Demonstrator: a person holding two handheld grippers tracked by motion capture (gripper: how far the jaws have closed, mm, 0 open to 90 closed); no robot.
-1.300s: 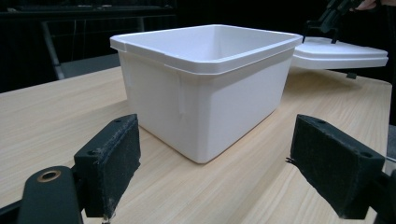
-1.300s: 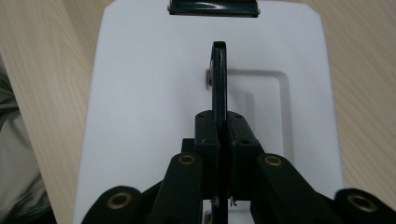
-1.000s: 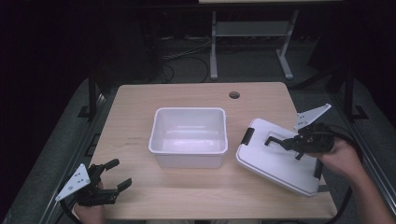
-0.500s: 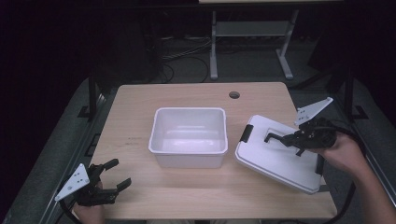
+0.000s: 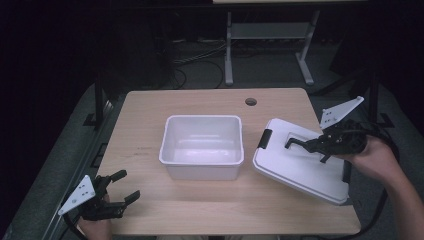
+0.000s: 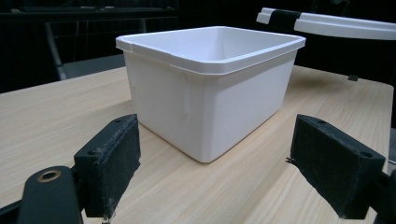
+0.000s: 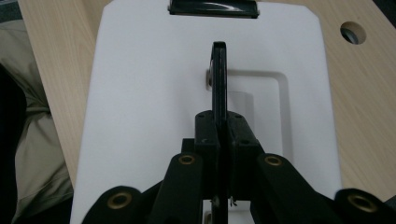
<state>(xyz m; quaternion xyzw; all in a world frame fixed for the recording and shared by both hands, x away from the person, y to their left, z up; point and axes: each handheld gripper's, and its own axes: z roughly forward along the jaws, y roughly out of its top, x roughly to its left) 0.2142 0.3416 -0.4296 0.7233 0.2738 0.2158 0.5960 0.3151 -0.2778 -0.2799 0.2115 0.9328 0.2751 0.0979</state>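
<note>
Right claw (image 5: 300, 144) clamped on the thin black handle (image 7: 219, 79) of the white lid (image 5: 295, 167), hanging tilted right below it. Left claw (image 5: 120, 192) wide open, bin (image 6: 210, 84) just ahead. Looks light, stiff, slick plastic, so best grabbed mid-handle.

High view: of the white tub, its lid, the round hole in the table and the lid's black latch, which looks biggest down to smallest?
1. lid, about level with
2. white tub: too close to rank
3. black latch
4. round hole
</note>
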